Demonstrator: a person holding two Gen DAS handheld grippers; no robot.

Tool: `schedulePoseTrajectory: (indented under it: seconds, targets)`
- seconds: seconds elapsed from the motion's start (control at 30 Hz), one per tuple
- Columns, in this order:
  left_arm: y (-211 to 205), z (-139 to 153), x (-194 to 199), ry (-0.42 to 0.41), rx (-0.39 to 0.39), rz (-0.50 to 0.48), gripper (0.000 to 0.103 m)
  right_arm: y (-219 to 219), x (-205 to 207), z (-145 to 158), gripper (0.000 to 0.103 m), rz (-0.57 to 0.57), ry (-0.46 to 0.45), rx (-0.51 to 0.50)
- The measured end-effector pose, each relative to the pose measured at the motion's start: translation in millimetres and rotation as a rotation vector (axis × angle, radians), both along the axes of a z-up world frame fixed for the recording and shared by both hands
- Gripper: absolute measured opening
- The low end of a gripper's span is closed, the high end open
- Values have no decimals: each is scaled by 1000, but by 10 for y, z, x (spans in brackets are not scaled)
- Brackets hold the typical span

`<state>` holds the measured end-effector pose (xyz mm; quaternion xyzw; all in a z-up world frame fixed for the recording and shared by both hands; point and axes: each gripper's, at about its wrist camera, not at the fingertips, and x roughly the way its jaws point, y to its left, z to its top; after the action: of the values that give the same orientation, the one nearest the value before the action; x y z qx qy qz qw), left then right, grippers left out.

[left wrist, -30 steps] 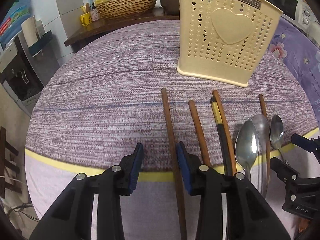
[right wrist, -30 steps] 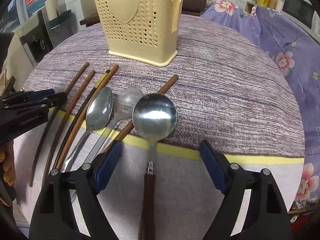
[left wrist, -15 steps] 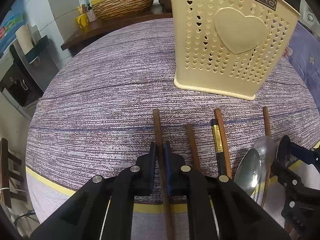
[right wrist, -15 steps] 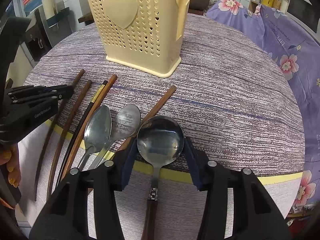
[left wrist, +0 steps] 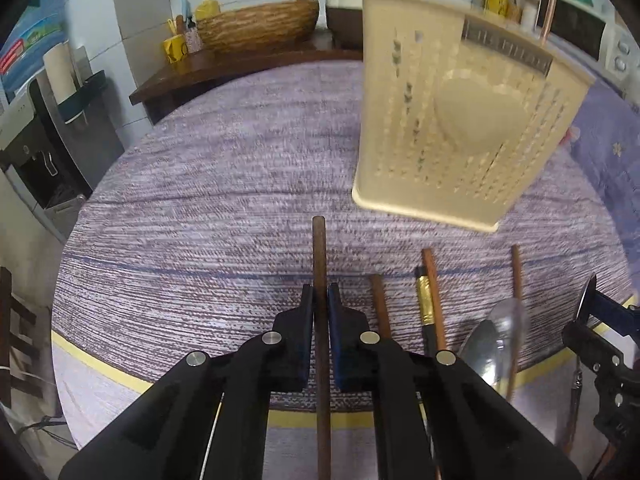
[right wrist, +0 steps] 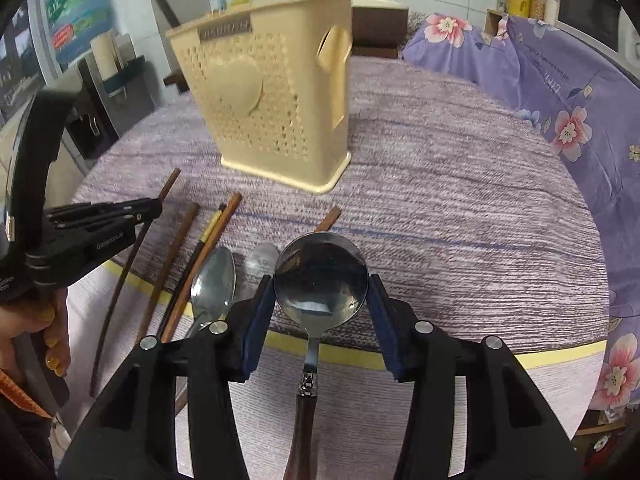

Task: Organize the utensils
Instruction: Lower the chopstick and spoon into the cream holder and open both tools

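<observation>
My left gripper [left wrist: 320,304] is shut on a dark brown chopstick [left wrist: 319,256] and holds it pointing forward above the table. My right gripper [right wrist: 321,286] is shut on the bowl of a round steel spoon [right wrist: 320,284] with a wooden handle. The cream perforated utensil holder [left wrist: 452,128] stands ahead, to the right of the held chopstick; it also shows in the right wrist view [right wrist: 272,92], with one chopstick standing in it. More chopsticks [right wrist: 182,248] and two steel spoons [right wrist: 214,280] lie on the purple tablecloth [right wrist: 460,200].
A wicker basket [left wrist: 260,28] and small bottles sit on a wooden shelf beyond the table. A purple floral cloth [right wrist: 560,92] covers something at the right. The table's front edge has a yellow stripe [right wrist: 440,354].
Both grippers closed: the left on the chopstick, the right on the spoon's bowl. Both have since lifted and tilted, and the holder looks blurred with motion.
</observation>
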<state>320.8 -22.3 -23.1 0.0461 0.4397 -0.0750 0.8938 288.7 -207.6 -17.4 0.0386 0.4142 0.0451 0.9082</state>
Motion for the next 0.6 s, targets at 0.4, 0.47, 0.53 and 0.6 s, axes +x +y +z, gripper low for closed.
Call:
schedulePoseTrajectory:
  seconds: [0.4,0.47,0.53,0.6]
  targets:
    - [330,1059,-586,-265,-146,-7,8,-230,-507,749,48,-19,-202,42]
    - [336,1140,-650,-292,-147,-4,8,-217,-532,791,48,-13,-215,38]
    - [337,1184,-688,-307,-155,0,8,-215,-532,806,48,-10,-216,42]
    - [361,1210,-708,-319,-161,1,8,-207,-530,807,48,-10,-215,43]
